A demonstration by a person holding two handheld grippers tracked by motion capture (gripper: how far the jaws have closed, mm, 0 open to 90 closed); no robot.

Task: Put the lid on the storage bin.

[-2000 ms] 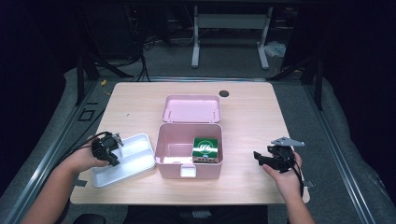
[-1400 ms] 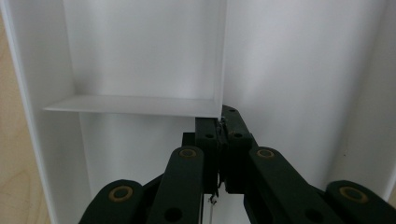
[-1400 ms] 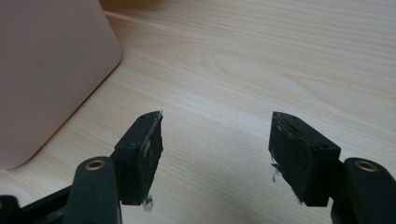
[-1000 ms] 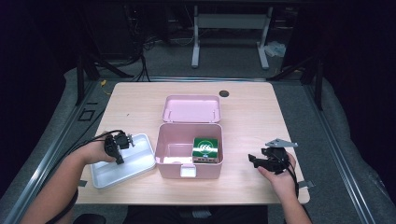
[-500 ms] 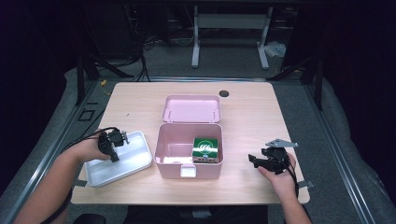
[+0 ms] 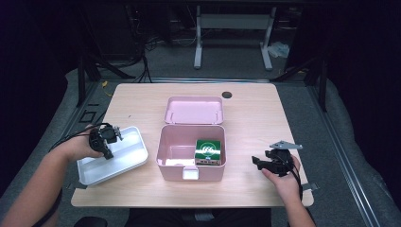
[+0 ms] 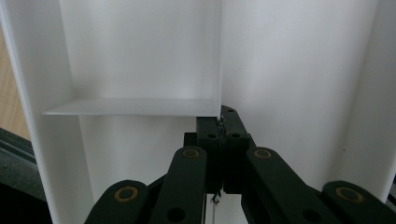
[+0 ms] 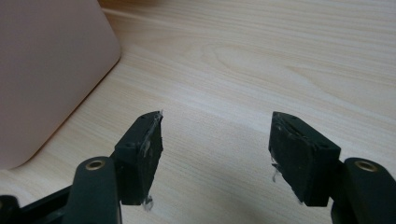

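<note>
A white tray (image 6: 127,163) sits at the table's left, slightly askew. My left gripper (image 6: 109,152) reaches into it from the left. In the left gripper view this gripper (image 7: 219,120) is shut on a thin white partition (image 7: 218,56) inside the tray. An open pink box (image 6: 163,156) stands mid-table with its lid (image 6: 194,111) laid back, and a green carton (image 6: 208,151) stands in its right half. To the box's right, my right gripper (image 6: 257,161) is held just over the wood. Its jaws (image 8: 217,135) are open and empty, with the box's corner (image 8: 46,70) at their left.
The wooden table (image 6: 250,123) has bare room behind and to the right of the box. A small dark round hole (image 6: 227,94) lies near the far edge. Grey floor and dark stands surround the table.
My left hand has risen and drawn left with the white tray, widening the gap to the pink box. The right hand shifted slightly left early on and has since stayed still.
</note>
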